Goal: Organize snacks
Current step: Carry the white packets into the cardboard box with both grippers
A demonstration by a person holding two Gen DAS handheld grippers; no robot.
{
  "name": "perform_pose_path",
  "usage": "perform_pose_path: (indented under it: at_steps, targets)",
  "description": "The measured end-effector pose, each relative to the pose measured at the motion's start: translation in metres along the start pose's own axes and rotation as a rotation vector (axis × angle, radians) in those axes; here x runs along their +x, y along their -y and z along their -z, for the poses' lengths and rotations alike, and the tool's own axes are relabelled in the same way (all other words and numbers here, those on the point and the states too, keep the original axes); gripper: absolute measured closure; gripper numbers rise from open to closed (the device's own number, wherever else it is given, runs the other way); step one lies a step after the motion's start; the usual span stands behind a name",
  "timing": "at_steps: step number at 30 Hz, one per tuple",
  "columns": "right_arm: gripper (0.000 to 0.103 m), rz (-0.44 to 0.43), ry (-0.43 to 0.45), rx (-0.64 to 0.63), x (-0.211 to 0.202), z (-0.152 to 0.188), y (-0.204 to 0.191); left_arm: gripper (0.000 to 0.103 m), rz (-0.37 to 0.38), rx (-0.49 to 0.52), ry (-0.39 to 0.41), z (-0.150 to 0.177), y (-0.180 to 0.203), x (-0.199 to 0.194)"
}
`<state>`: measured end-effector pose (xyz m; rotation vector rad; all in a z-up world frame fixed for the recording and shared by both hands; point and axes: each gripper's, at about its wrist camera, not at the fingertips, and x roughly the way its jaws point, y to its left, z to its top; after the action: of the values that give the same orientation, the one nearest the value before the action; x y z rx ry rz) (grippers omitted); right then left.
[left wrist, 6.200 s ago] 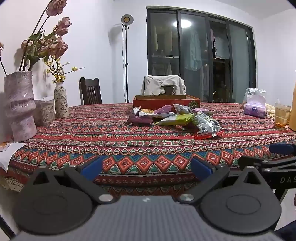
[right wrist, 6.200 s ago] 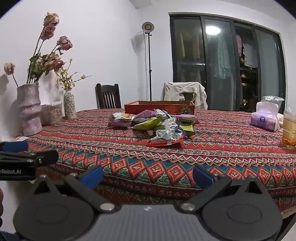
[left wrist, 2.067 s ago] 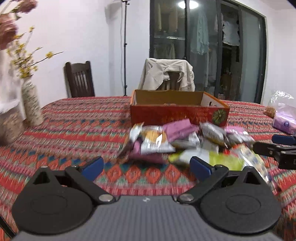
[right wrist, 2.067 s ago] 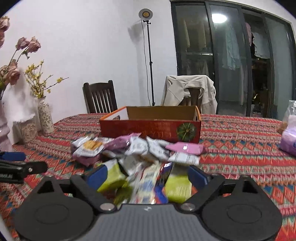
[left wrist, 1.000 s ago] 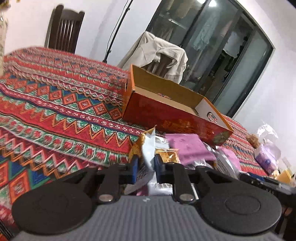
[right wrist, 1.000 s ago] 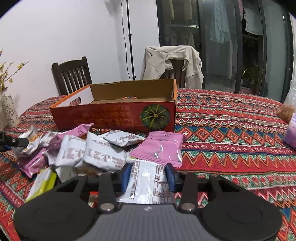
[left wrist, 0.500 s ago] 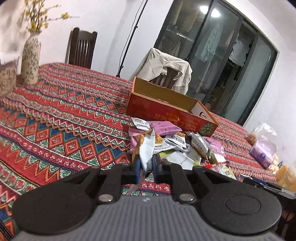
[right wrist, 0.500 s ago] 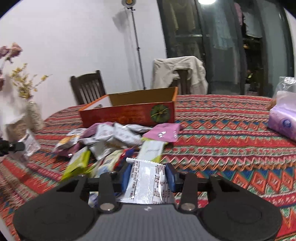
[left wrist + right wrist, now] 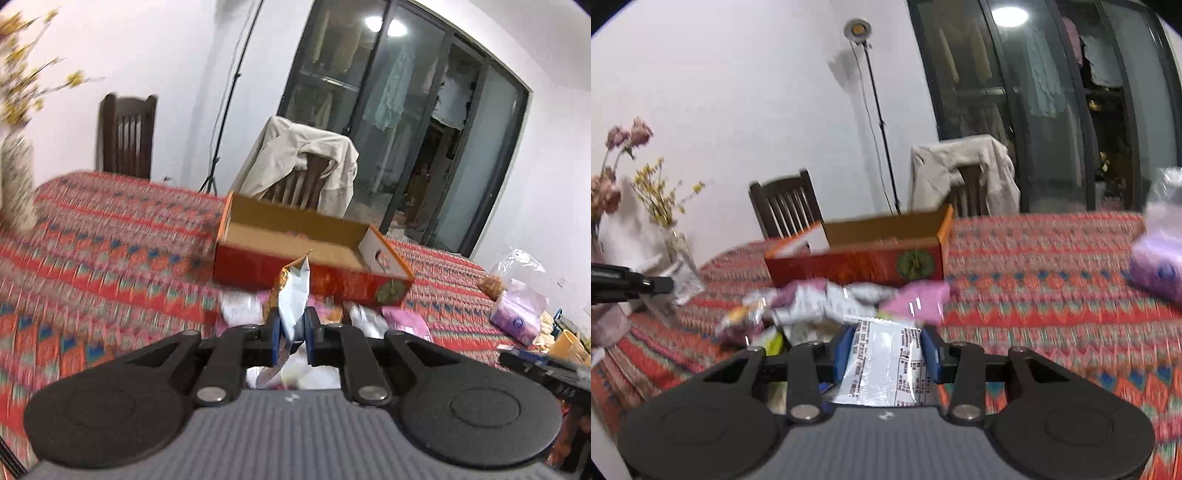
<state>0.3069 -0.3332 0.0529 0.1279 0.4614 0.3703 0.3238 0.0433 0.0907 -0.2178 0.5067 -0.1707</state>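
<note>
My left gripper (image 9: 290,334) is shut on a silver and gold snack packet (image 9: 291,295) that stands on edge between the blue pads, lifted above the snack pile (image 9: 258,308). Behind it lies the open red cardboard box (image 9: 280,267), its inside brown. In the right wrist view my right gripper (image 9: 886,349) is shut on a flat silver snack packet (image 9: 886,360) with black print, held over the pile (image 9: 827,301) in front of the same box (image 9: 857,264). The left gripper's tip (image 9: 631,286) shows at the far left with its packet (image 9: 685,277).
The table carries a red patterned cloth (image 9: 1034,288). A purple tissue pack (image 9: 517,317) lies at the right, a vase with yellow flowers (image 9: 670,221) at the left. Two chairs (image 9: 127,136) stand behind the table, one draped with a beige jacket (image 9: 306,162).
Both grippers have risen and moved toward the box with their packets held. The box now sits closer and more central in both views, and the pile has dropped lower.
</note>
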Motion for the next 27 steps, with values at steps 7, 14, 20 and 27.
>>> perform_pose_path:
  at_steps: [7,14,20,27]
  targets:
    - [0.063,-0.097,0.033,-0.031,0.089,-0.097,0.010,0.090,-0.046,0.138,-0.049,-0.098,-0.011,0.131]
    - [0.063,-0.037,-0.188,-0.019,0.292,-0.168,0.031,0.090,-0.186,0.211,-0.187,-0.138,-0.025,0.286]
    - [0.062,0.171,-0.382,-0.073,0.417,-0.187,0.043,0.083,-0.226,0.275,-0.260,-0.144,-0.025,0.361]
    - [0.039,0.229,-0.350,-0.136,0.426,-0.189,0.042,0.056,-0.175,0.277,-0.255,-0.144,-0.032,0.364]
